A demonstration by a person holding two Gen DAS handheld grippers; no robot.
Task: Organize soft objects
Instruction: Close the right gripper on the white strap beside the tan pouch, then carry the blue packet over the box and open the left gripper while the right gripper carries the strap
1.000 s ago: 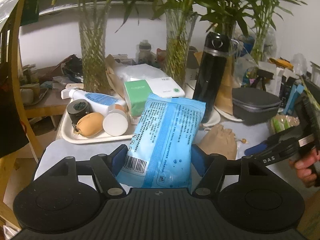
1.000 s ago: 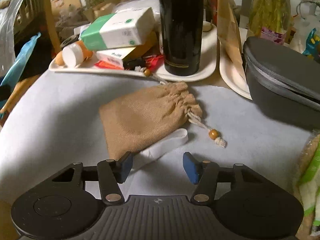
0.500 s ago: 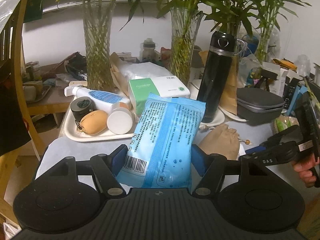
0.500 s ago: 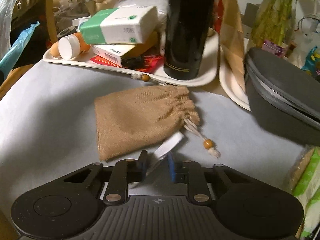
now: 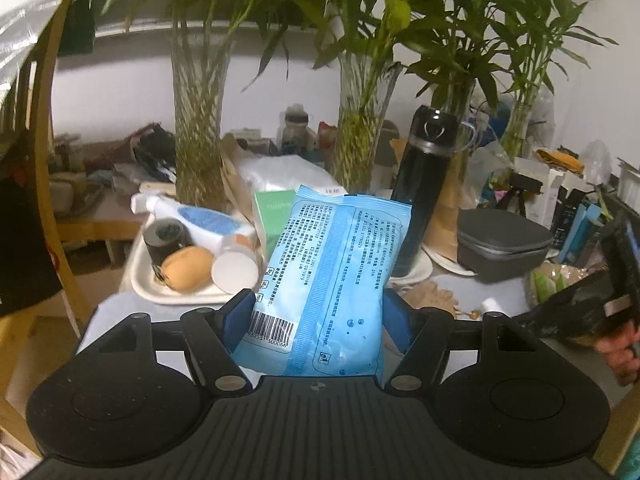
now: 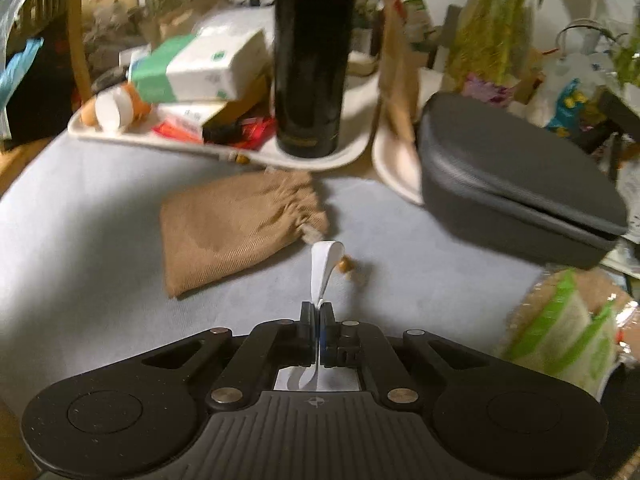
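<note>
The white strip (image 6: 323, 268), low and centre in the right wrist view, is pinched flat in the right gripper (image 6: 318, 312), jaws just closed on it; the left gripper (image 5: 316, 316) clamps one blue packet (image 5: 332, 276), centre frame. Pickup looks done. Next, I judge, comes carrying both to a spot, perhaps by the single tan pouch (image 6: 236, 224) lying mid-frame on the grey cloth (image 6: 80, 220).

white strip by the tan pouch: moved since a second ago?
Yes. The white strip lay flat against the tan pouch; now the right tongs, just closed on it, hold it lifted, clear of the pouch.
</note>
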